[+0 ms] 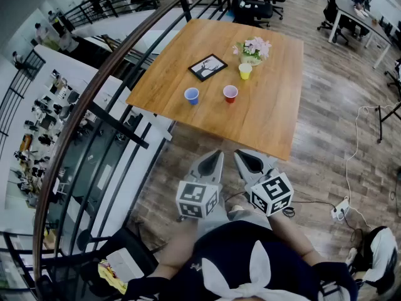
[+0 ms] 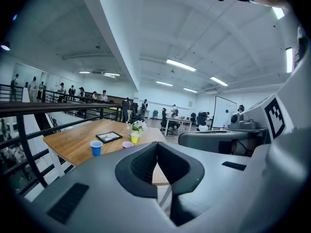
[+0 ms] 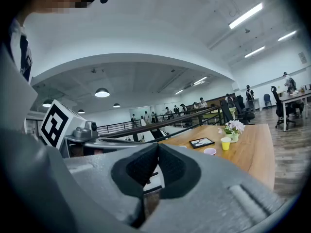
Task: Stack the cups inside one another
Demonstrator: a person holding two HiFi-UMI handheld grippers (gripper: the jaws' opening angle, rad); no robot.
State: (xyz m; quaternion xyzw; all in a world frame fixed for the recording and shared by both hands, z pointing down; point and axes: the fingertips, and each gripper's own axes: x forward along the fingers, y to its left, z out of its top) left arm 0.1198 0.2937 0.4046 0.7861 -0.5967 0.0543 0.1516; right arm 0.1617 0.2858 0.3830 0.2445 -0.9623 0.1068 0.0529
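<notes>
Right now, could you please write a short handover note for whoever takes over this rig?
Left gripper: shut, empty, short of the table's near edge.
Right gripper: shut, empty, close beside it.
Cups: blue cup and red cup stand side by side, apart, mid-table; yellow cup is farther back, next to the flowers. All are upright and separate.
Done: nothing stacked.
Left: nest all three cups into one stack.

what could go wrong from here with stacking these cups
The yellow cup stands right by the flower pot, so a reach for it may knock the flowers. The blue cup is nearest the edge of the table; a nudge might send it off. Both the left tool and right tool are shut, and could tip light cups unless opened first.
</notes>
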